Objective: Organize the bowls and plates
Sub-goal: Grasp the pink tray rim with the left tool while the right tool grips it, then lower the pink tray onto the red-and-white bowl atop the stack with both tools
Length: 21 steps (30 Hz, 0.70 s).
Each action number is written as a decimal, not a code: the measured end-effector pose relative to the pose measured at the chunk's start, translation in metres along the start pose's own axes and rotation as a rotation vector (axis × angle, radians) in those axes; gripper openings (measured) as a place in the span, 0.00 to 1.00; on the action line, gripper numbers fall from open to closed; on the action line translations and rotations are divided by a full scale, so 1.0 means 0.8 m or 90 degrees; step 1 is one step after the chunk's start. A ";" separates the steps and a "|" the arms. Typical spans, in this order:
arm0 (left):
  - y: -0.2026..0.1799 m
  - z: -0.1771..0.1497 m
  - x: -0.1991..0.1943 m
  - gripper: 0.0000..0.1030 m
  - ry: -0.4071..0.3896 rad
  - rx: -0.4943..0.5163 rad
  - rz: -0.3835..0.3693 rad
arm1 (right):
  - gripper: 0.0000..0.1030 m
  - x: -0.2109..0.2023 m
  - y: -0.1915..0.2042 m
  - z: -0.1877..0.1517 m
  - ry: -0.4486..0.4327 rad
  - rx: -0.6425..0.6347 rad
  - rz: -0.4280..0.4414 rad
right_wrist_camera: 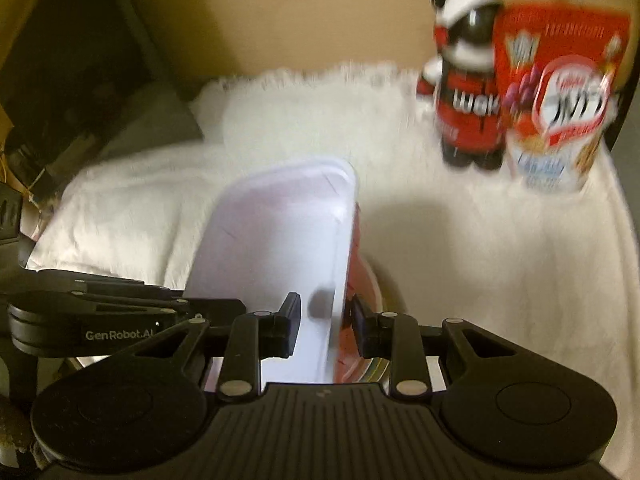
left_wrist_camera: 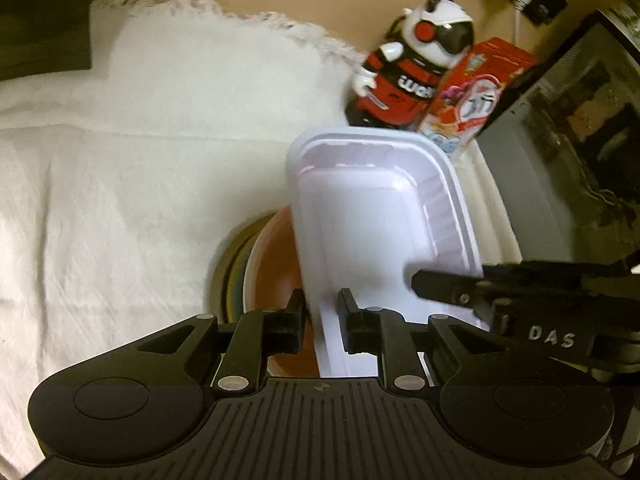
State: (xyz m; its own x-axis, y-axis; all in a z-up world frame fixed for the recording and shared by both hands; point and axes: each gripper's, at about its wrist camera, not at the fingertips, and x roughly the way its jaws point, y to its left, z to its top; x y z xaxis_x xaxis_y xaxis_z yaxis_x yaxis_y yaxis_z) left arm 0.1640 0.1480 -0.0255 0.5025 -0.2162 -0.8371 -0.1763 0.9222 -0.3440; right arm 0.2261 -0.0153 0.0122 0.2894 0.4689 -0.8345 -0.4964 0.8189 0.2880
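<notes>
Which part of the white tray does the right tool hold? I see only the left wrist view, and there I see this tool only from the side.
Observer: The right tool is shut on the long edge of the white tray, with one finger inside the tray and one outside.
Operator: What is below that edge?
Observer: A red dish shows just under it.
Operator: And what is beyond the dish, on that side?
Observer: Only white cloth shows, up to the panda figure and the red box at the back.
</notes>
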 end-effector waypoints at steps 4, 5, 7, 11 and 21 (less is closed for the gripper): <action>0.013 0.011 -0.001 0.18 -0.021 -0.015 0.016 | 0.26 0.022 0.001 0.004 0.012 0.003 0.020; 0.017 0.013 0.001 0.19 -0.020 -0.024 0.015 | 0.26 0.025 0.002 0.007 0.013 0.005 0.024; 0.026 0.014 0.001 0.19 -0.015 -0.042 0.008 | 0.26 0.031 0.003 0.013 0.013 0.007 0.028; 0.031 0.016 0.002 0.18 -0.007 -0.056 -0.007 | 0.26 0.038 0.006 0.022 0.014 0.004 0.021; 0.047 0.041 0.025 0.19 0.007 -0.083 -0.037 | 0.26 0.067 -0.009 0.036 0.028 0.036 0.014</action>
State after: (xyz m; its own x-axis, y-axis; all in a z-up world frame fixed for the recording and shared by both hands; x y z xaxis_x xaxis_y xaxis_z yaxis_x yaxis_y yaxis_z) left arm 0.1950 0.1889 -0.0415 0.5062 -0.2714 -0.8186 -0.2563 0.8589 -0.4433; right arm 0.2688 0.0133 -0.0207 0.2419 0.4731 -0.8471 -0.4549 0.8264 0.3317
